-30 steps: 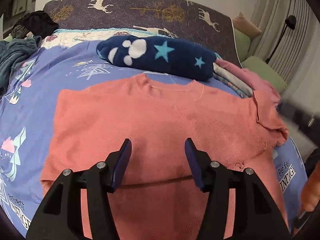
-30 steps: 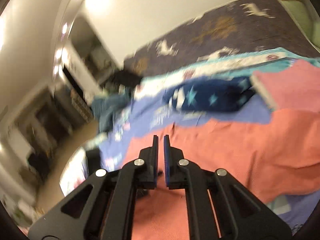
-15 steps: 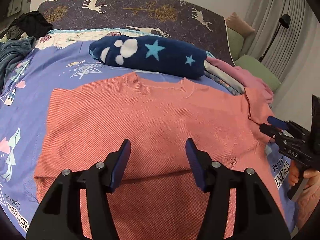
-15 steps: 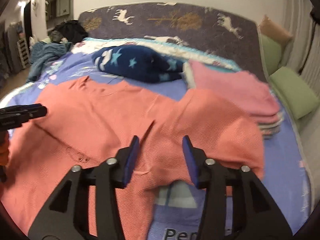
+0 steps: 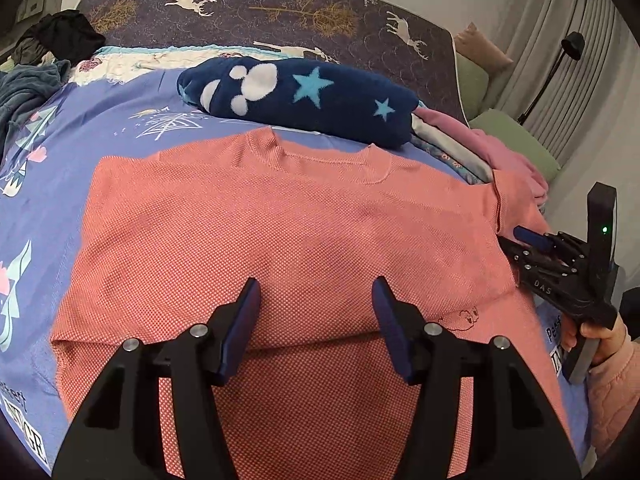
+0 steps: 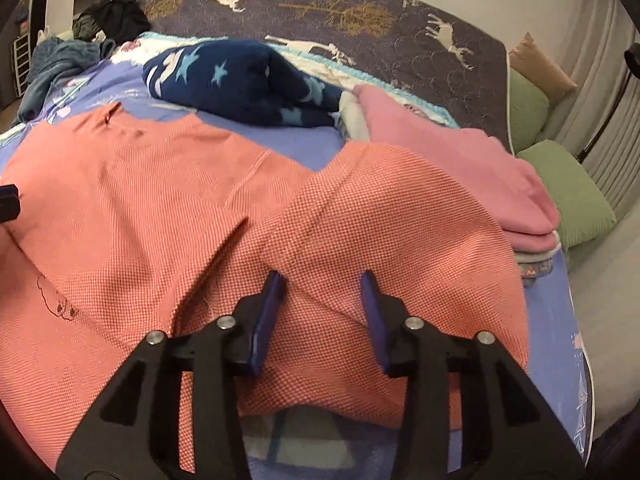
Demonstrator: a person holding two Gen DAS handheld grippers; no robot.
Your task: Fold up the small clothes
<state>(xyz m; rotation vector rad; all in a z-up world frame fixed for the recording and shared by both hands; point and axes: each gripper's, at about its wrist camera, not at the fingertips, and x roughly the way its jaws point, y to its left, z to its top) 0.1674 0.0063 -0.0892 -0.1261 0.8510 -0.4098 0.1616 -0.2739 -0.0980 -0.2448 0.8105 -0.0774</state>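
Both tilt downward over one coral sweater [image 5: 288, 240]: left gripper [image 5: 316, 304] spread, empty; right gripper [image 6: 322, 300], jaws just narrowing, straddles its right sleeve [image 6: 400, 220] unpinched

Green cushions [image 6: 582, 188] beside the bed; perhaps a lamp [image 5: 570, 46] behind.

The coral sweater [image 5: 288, 232] is a matt waffle-textured knit; the navy star blanket [image 5: 304, 100] looks fluffy fleece (both cloth), on a smooth printed bedsheet [image 5: 52, 168].

left gripper [image 5: 316, 300]: black, blue pads | right gripper [image 6: 322, 292]: same | sleeve [image 5: 612, 384]: pink quilted
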